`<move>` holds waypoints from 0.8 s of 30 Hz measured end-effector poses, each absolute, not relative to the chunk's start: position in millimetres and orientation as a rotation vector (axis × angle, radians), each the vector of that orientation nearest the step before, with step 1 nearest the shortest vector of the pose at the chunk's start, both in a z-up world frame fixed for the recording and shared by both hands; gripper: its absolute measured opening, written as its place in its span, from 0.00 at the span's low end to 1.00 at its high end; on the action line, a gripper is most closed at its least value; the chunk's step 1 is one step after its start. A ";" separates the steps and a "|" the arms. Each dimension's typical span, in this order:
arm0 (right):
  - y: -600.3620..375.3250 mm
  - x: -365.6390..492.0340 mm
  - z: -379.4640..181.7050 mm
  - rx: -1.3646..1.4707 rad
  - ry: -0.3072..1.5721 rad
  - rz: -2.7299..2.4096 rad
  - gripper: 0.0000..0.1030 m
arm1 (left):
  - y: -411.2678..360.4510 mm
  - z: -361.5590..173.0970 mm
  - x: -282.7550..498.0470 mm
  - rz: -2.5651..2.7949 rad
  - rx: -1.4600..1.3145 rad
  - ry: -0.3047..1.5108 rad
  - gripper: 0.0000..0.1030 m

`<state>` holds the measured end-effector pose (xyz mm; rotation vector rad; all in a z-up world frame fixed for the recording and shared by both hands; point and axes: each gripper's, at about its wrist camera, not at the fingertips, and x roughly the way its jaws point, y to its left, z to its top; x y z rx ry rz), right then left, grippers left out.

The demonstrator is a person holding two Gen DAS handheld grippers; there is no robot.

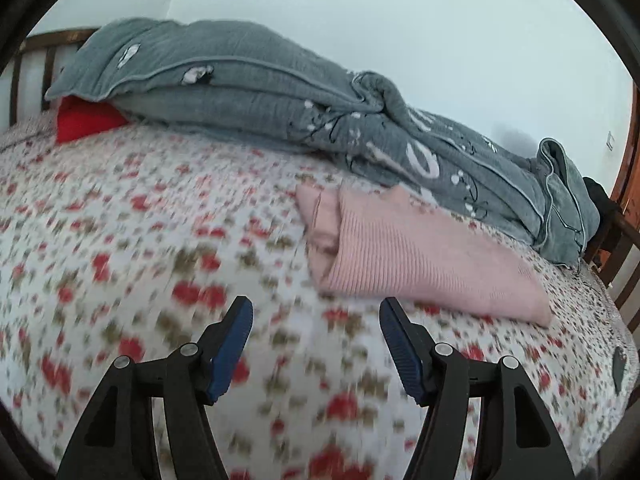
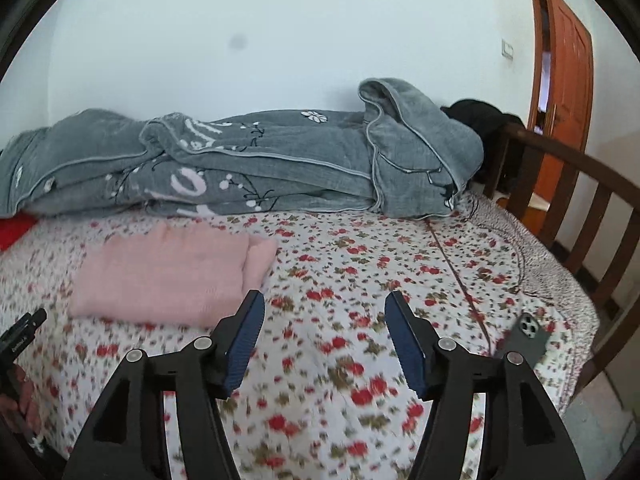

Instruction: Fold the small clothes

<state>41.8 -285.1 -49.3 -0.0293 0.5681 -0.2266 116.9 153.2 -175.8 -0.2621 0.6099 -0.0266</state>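
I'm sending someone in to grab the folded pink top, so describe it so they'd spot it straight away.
Find the bed with the red-flowered sheet. Along its far side lies a bunched grey quilt; just in front of it sits the pink knit top, folded into a flat rectangle. It is the only pale pink, ribbed piece there.

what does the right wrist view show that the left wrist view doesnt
Only the right wrist view shows the phone lying on the sheet, the open orange door, the open right gripper and, at its left edge, part of the left gripper.

Only the left wrist view shows the left gripper head-on and open.

Both show the folded pink garment, the grey quilt and the floral sheet.
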 end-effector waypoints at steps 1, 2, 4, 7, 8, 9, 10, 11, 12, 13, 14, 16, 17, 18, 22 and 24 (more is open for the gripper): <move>-280.5 35.4 -49.2 -0.041 0.566 -0.212 0.63 | 155.1 -172.7 111.8 -0.023 -0.259 0.616 0.62; -276.4 31.2 -49.6 -0.052 0.564 -0.201 0.64 | 155.6 -168.7 108.5 -0.017 -0.251 0.617 0.62; -266.8 22.5 -51.3 -0.075 0.559 -0.176 0.67 | 156.5 -156.0 100.3 -0.009 -0.226 0.597 0.62; -252.3 18.0 -54.4 -0.114 0.553 -0.140 0.69 | 154.1 -136.4 94.8 0.006 -0.190 0.564 0.62; -249.3 19.8 -55.5 -0.122 0.549 -0.132 0.69 | 153.2 -132.1 94.1 0.012 -0.183 0.558 0.62; -246.1 20.8 -57.9 -0.125 0.546 -0.126 0.70 | 152.3 -127.4 94.8 0.022 -0.178 0.553 0.62; -244.5 23.2 -61.3 -0.116 0.546 -0.117 0.70 | 150.8 -123.4 96.6 0.032 -0.176 0.553 0.62; -243.9 26.5 -64.8 -0.102 0.550 -0.108 0.70 | 148.9 -120.4 99.5 0.036 -0.176 0.557 0.62; -242.6 30.4 -69.4 -0.084 0.558 -0.099 0.70 | 146.4 -117.8 104.0 0.035 -0.178 0.562 0.62; -241.6 35.5 -75.3 -0.065 0.570 -0.084 0.70 | 144.2 -116.0 107.3 0.031 -0.179 0.563 0.62; -240.1 39.8 -80.4 -0.052 0.582 -0.069 0.70 | 141.4 -114.4 110.9 0.027 -0.178 0.562 0.62; -237.9 52.0 -92.5 -0.034 0.603 -0.054 0.70 | 135.5 -112.2 120.6 0.026 -0.173 0.560 0.62; -237.6 58.1 -97.3 -0.030 0.610 -0.052 0.70 | 133.0 -111.5 125.4 0.024 -0.171 0.563 0.62; -238.1 65.0 -101.9 -0.026 0.615 -0.052 0.70 | 129.4 -111.3 133.7 0.022 -0.166 0.568 0.62; -244.9 95.2 -117.2 0.023 0.634 -0.039 0.71 | 118.5 -113.3 166.5 -0.008 -0.156 0.585 0.62; -249.7 111.1 -123.1 0.041 0.640 -0.034 0.72 | 113.8 -116.0 187.7 -0.039 -0.174 0.603 0.62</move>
